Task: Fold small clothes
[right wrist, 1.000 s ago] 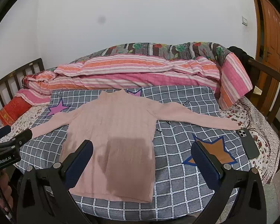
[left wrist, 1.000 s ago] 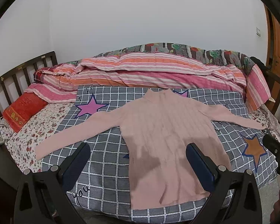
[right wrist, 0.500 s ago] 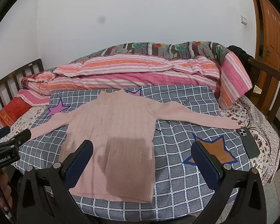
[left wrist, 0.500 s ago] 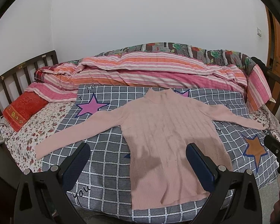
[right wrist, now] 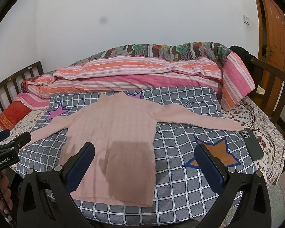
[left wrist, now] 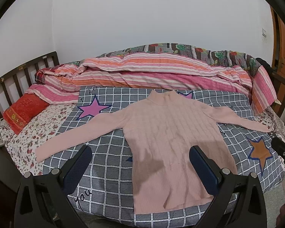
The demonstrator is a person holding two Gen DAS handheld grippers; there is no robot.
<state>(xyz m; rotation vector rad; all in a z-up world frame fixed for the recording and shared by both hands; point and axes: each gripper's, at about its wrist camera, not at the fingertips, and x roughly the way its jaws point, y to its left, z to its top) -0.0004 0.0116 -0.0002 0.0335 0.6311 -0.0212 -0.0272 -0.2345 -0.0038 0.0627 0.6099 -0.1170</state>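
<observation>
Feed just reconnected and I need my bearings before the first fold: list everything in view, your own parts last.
sweater: 1, pink ribbed, flat on the checked blanket, both sleeves spread out, unfolded
checked blanket: 1, grey with white grid and stars, under the sweater
striped quilt: 1, pink and orange, bunched along the far side of the bed
red pillow: 1, red, far left by the rail
phone: 1, dark case, face down on the floral sheet just past the right sleeve cuff
floral sheet: 1, white with red flowers, covering the bed
bed rail: dark wood, at the left
door: 1, orange wood, at the right
left tool: 1, black with blue pads, open, above the hem
right tool: 1, same, open, empty
</observation>
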